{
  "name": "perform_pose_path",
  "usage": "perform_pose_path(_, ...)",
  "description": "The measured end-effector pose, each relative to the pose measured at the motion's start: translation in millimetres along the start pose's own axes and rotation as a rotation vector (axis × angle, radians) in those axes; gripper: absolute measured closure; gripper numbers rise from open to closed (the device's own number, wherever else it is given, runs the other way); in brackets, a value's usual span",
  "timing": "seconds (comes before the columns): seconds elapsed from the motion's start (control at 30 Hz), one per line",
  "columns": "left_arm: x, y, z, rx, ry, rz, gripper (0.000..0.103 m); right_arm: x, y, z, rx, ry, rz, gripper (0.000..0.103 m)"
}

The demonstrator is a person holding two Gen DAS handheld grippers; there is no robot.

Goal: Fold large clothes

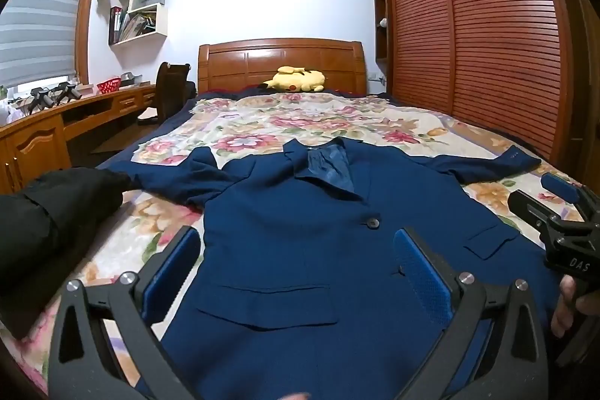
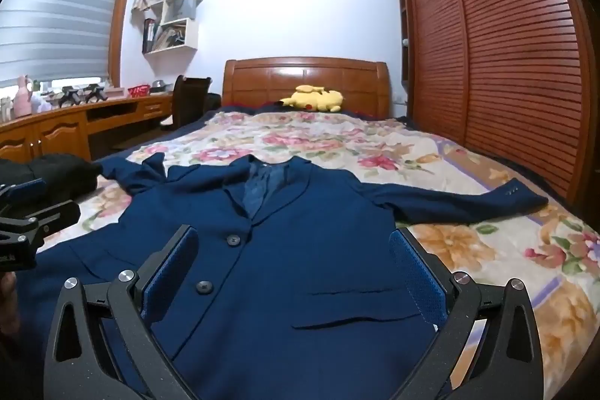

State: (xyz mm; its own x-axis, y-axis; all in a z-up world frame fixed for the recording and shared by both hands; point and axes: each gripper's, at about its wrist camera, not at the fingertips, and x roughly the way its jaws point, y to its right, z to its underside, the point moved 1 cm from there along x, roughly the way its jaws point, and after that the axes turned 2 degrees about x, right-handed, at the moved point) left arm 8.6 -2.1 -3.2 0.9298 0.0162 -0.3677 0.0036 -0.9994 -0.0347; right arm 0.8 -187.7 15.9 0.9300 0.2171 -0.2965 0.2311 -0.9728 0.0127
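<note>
1. Left wrist view: the left gripper [image 1: 296, 268] fills the lower part of the frame, its jaws spread wide with nothing between the blue pads; it hangs over the front of a navy suit jacket [image 1: 300, 231].
2. The suit jacket lies face up across the middle of the frame on a floral bedspread [image 1: 285, 122], buttoned, collar toward the headboard [image 1: 281, 62], one sleeve reaching toward the left edge and the other toward the right edge.
3. At the right edge the right gripper [image 1: 562, 212] shows from the side, jaws apart, with a person's fingers [image 1: 566, 302] just below it. A black garment [image 1: 56, 212] sits at the left edge, beside the jacket's sleeve.
4. A yellow plush toy [image 1: 298, 79] lies at the upper centre, against the headboard.
5. Right wrist view: the right gripper [image 2: 292, 272] occupies the lower frame, jaws wide apart and empty, above the suit jacket [image 2: 281, 250] near its two front buttons.
6. The left gripper [image 2: 33, 208] enters at the left edge; its jaws stand apart. A louvred wardrobe [image 2: 506, 62] fills the right side.
</note>
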Motion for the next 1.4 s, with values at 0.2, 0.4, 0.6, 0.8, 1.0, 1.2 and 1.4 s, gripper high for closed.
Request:
perform_pose_path(0.2, 0.9, -6.0, 3.6, -0.009, 0.003, -0.002, 0.000, -0.5, 1.0, -0.3, 0.000, 0.011, -0.001, 0.000)
perform_pose_path(0.4, -1.1, -4.7, 2.0, -0.014, 0.002, -0.007, 0.000, -0.5, 1.0, 0.3, -0.001, 0.012, -0.002, 0.000)
perform_pose_path(0.6, -1.8, -4.7, 0.9, -0.016, 0.005, -0.012, 0.000, -0.6, 2.1, 0.5, 0.001, 0.012, -0.001, 0.000)
perform_pose_path(0.8, -2.9, -5.4, 1.0, -0.014, 0.005, -0.011, 0.000, -0.4, 1.8, 0.6, 0.002, 0.013, -0.002, 0.000)
perform_pose_path(1.0, -3.3, -4.7, 0.5, -0.014, 0.005, -0.013, 0.000, -0.2, 1.5, 0.7, 0.003, 0.013, -0.001, 0.000)
perform_pose_path(1.2, -3.5, -5.2, 0.6, -0.014, 0.005, -0.012, 0.000, 0.3, 2.1, 0.8, 0.005, 0.012, -0.002, 0.000)
perform_pose_path(1.4, -3.8, -5.2, 0.6, -0.013, 0.006, -0.012, 0.000, 0.3, 3.1, 0.9, 0.006, 0.013, -0.003, 0.000)
